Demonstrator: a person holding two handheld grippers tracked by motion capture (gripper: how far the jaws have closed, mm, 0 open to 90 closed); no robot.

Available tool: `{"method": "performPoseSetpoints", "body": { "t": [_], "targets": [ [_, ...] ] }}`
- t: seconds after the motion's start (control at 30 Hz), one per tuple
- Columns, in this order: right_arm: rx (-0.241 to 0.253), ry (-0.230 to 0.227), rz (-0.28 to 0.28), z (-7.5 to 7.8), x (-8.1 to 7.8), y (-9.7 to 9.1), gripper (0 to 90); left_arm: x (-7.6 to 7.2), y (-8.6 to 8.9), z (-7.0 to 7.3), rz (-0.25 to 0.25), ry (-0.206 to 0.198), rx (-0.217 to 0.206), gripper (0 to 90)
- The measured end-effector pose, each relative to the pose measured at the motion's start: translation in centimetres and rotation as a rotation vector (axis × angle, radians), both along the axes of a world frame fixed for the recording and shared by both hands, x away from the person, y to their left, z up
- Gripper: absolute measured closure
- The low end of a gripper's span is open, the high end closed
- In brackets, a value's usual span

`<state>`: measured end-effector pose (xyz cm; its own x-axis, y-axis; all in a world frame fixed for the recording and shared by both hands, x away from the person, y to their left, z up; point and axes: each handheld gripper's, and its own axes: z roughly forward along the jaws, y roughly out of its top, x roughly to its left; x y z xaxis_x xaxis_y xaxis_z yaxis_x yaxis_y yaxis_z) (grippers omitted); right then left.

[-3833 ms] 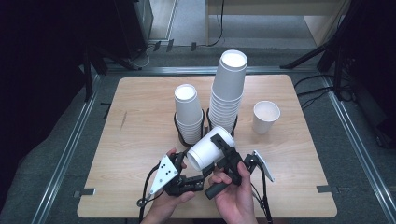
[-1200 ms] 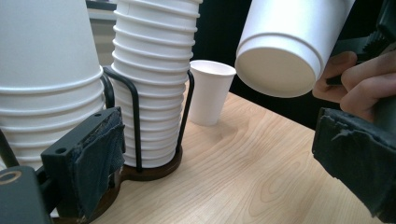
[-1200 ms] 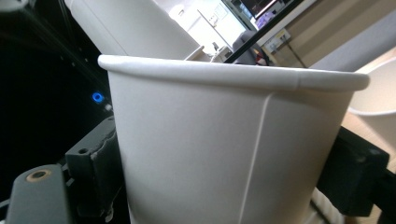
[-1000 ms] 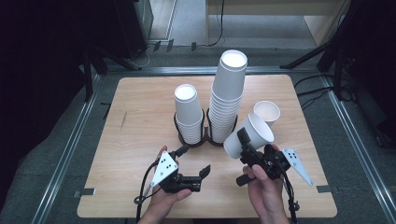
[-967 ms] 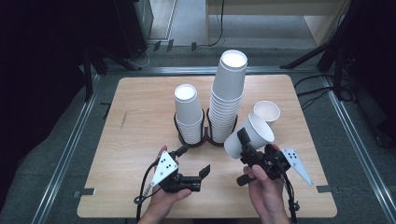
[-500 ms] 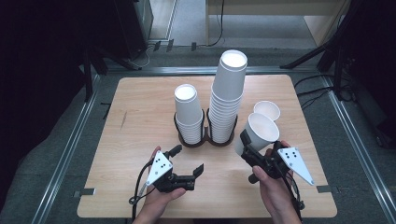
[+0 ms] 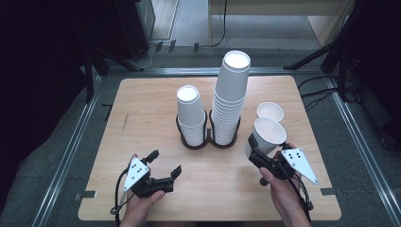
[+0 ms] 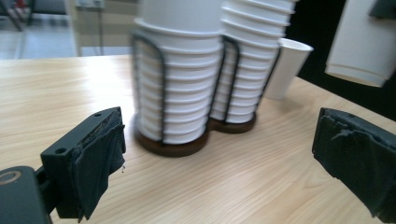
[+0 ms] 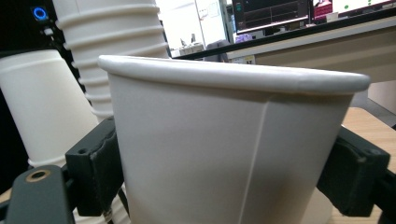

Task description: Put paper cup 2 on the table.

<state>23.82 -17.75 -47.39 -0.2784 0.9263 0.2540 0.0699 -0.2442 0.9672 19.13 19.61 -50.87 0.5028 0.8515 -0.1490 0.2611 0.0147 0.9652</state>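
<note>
High view, right gripper (image 7: 257, 153): jaws clamped on a cup (image 7: 265, 136), held upright above the table (image 7: 142, 109).
Left gripper (image 7: 163, 163): jaws apart, nothing between them.
Stacks (image 7: 229, 101): ahead, between both grippers.

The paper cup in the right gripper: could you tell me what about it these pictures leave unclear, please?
- Base of the paper cup: high view, hidden behind the right gripper; right gripper view, cut off by the bottom edge.
- Whether the base clears the table: high view, too steep to tell.
- The cup's inside: right gripper view, hidden by its own wall.
- The standing cup behind: its foot is hidden by the held cup.
</note>
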Motion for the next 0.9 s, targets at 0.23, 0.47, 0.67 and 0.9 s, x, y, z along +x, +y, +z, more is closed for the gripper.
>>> {"method": "performPoseSetpoints", "body": {
  "t": [0.23,0.47,0.67,0.9],
  "targets": [
    [-0.056,0.002,-0.020,-1.2,0.7,-0.7,13.9,-0.7,4.3,-0.8,0.110,0.014,0.003,2.8],
    [-0.082,-0.005,-0.044,-2.2,1.6,-1.6,13.7,-1.0,8.1,-1.9,0.208,0.045,0.034,2.8],
    [-0.155,-0.029,-0.067,-3.4,2.8,-2.1,13.7,-0.8,9.7,-2.7,0.246,0.072,0.062,2.8],
    [-0.230,-0.075,-0.025,-4.9,3.1,-2.1,13.7,-0.9,11.1,-2.9,0.277,0.080,0.036,2.8]
  ]
}}
